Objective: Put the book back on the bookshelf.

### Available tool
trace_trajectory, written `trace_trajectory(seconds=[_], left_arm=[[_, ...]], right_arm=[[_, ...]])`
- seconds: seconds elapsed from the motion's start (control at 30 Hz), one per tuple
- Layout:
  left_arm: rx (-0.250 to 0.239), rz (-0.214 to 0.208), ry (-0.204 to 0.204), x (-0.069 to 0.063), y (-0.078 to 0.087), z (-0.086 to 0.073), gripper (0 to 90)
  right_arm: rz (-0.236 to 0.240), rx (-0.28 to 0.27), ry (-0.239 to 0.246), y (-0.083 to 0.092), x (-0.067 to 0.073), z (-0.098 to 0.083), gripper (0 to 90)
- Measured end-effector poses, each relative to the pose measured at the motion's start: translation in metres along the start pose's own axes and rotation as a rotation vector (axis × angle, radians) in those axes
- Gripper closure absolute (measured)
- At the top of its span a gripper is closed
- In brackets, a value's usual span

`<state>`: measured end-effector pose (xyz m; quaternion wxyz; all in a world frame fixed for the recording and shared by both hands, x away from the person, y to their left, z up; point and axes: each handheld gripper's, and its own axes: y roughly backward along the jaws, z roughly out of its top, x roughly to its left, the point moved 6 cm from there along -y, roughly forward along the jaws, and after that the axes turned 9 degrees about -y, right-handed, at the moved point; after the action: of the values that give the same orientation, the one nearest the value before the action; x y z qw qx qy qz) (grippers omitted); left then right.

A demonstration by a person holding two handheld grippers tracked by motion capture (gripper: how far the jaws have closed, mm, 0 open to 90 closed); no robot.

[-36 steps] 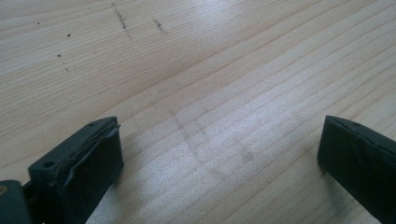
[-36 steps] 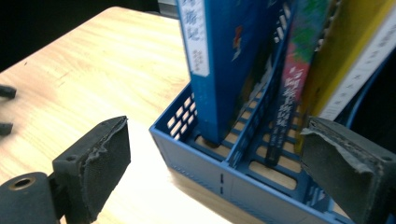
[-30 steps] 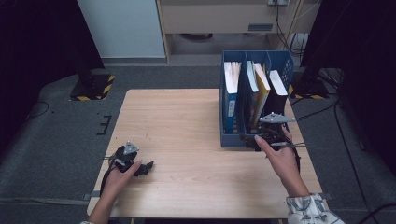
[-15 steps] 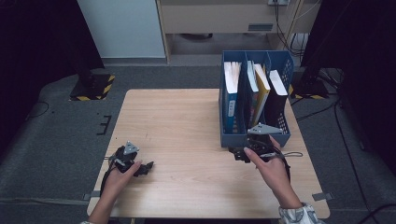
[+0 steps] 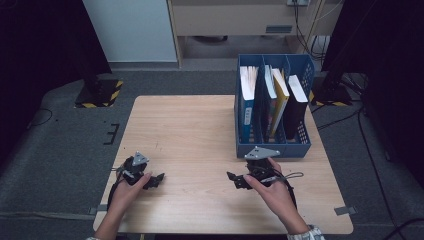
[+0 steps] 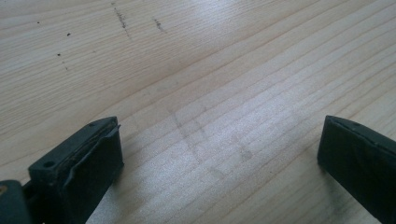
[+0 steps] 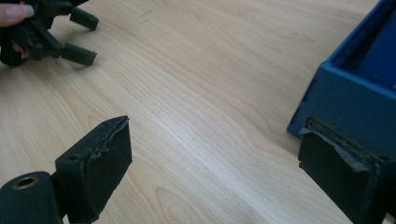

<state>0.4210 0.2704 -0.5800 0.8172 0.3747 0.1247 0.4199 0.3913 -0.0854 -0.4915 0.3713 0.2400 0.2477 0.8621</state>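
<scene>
Grippers both spread wide — left gripper (image 5: 159, 177) and right gripper (image 5: 231, 177) grasp nothing.

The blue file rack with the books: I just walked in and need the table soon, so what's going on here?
A person holds a two-jaw gripper in each hand over the light wooden table. Both are open and hold nothing. The right gripper hovers just in front of the blue plastic file rack, which holds several upright books. The left gripper sits near the table's front left edge.

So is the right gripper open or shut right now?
Open. The right gripper has its jaws spread wide over the bare table, nothing between them.
</scene>
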Motion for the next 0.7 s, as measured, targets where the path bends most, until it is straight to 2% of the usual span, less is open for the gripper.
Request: trace_trajectory(seconds=[0.17,0.47,0.7], left_arm=[[0.000,0.000,0.000,0.000,0.000,0.000,0.0],[0.000,0.000,0.000,0.000,0.000,0.000,0.0],[0.000,-0.002,-0.001,0.000,0.000,0.000,0.0]], right_arm=[[0.006,0.011,0.016,-0.011,0.007,-0.008,9.9],[0.038,0.047,0.058,-0.037,0.028,-0.018,9.1],[0.055,0.056,0.058,-0.068,0.042,-0.007,9.5]])
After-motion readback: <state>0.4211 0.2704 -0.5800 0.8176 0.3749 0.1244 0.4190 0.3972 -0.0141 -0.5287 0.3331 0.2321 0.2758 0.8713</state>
